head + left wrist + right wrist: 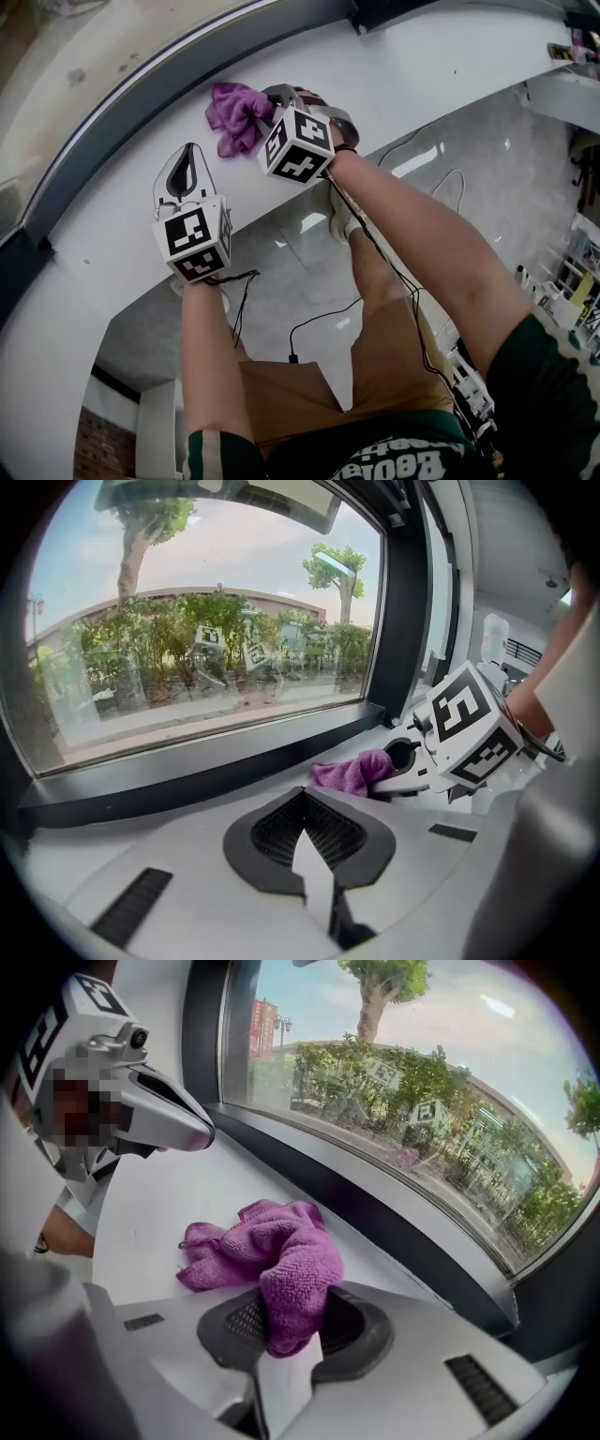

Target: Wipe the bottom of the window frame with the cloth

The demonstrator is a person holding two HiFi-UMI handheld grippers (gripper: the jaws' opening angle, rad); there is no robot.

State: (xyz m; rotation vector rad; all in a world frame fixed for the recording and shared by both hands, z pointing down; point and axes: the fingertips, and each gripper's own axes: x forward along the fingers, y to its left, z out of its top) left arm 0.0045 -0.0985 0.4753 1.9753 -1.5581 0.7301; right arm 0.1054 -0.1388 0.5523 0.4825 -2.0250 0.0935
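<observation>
A crumpled purple cloth (234,114) lies on the white sill (112,234), close to the dark bottom window frame (141,98). My right gripper (270,97) is shut on one end of the cloth. In the right gripper view a fold of the cloth (281,1260) is pinched between the jaws of the right gripper (286,1326), and the rest trails onto the sill towards the frame (366,1208). My left gripper (190,152) hovers over the sill left of the cloth, shut and empty. In the left gripper view the left gripper (303,803) points at the frame (216,766), with the cloth (352,772) to its right.
The window glass (187,639) sits right behind the frame. A vertical frame post (403,602) closes the sill's right end. The sill's near edge drops to a glossy floor (309,272) with a black cable (319,323). Shelving (577,281) stands at the right.
</observation>
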